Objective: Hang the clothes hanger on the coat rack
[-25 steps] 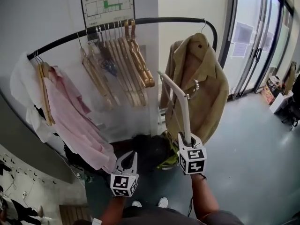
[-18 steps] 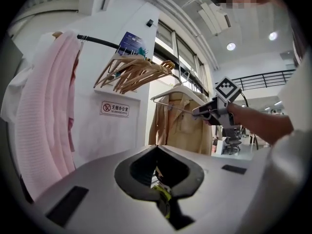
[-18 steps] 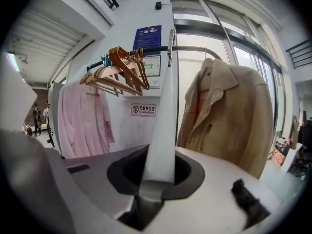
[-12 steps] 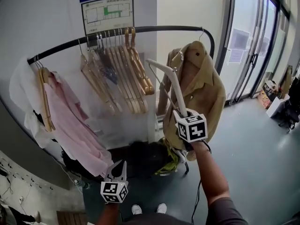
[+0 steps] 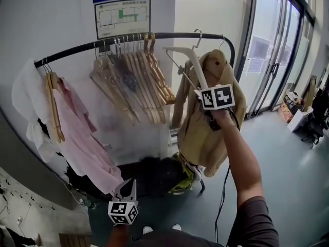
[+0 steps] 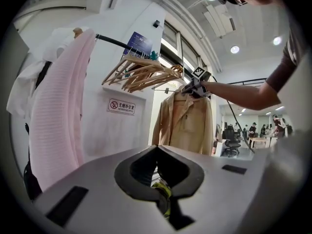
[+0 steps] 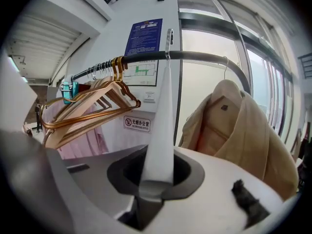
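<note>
The right gripper (image 5: 202, 90) clamps one arm of the white plastic hanger (image 5: 191, 55) — its thin metal hook (image 5: 197, 33) could miss the black round rail (image 5: 154, 36) and tip sideways. The left gripper (image 5: 128, 186) is closed on nothing.

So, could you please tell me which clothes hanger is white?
The white plastic hanger gripped in the right tongs; the bare wooden hangers on the black rail are tan.

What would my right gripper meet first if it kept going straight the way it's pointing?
Probably the black rail: the white hanger in the right gripper leads, its hook at rail height. Depth is unclear; otherwise the wall behind.
</note>
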`<state>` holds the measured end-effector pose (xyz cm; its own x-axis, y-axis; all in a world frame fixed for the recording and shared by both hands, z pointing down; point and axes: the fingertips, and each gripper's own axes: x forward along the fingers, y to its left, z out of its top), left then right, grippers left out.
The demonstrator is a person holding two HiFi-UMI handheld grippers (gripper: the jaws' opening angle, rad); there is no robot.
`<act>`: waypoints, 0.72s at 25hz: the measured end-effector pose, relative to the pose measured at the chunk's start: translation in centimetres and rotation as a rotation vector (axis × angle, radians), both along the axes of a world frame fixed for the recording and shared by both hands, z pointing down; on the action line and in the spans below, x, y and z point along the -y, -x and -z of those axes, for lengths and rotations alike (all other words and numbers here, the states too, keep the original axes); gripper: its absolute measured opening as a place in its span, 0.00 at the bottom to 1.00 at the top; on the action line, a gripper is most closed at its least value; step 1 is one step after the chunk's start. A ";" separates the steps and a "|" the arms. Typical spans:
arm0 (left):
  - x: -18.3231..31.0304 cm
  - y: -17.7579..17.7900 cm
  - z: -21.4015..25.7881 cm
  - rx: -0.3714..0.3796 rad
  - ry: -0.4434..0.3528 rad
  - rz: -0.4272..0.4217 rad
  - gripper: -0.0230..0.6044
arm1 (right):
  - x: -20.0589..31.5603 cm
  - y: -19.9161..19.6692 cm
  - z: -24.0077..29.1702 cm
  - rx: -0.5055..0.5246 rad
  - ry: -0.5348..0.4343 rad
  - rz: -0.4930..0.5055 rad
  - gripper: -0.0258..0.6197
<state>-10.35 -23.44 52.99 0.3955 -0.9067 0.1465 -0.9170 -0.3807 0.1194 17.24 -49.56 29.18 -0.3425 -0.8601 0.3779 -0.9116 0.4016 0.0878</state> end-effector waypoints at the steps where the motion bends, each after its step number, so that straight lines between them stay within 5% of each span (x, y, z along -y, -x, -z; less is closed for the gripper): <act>1: 0.0 0.3 0.0 -0.001 -0.001 0.005 0.05 | 0.5 -0.2 0.4 -0.008 0.009 -0.006 0.14; 10: 0.2 1.8 0.5 -0.019 -0.017 0.039 0.05 | 2.3 -0.9 0.9 -0.003 0.061 -0.037 0.14; 18: -0.1 0.8 0.8 -0.020 -0.027 0.023 0.05 | 2.8 -0.5 -0.7 -0.101 0.088 -0.046 0.14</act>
<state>-11.12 -23.32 52.24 0.3767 -0.9193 0.1137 -0.9232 -0.3624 0.1277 17.71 -52.33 29.85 -0.2596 -0.8362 0.4830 -0.9176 0.3694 0.1465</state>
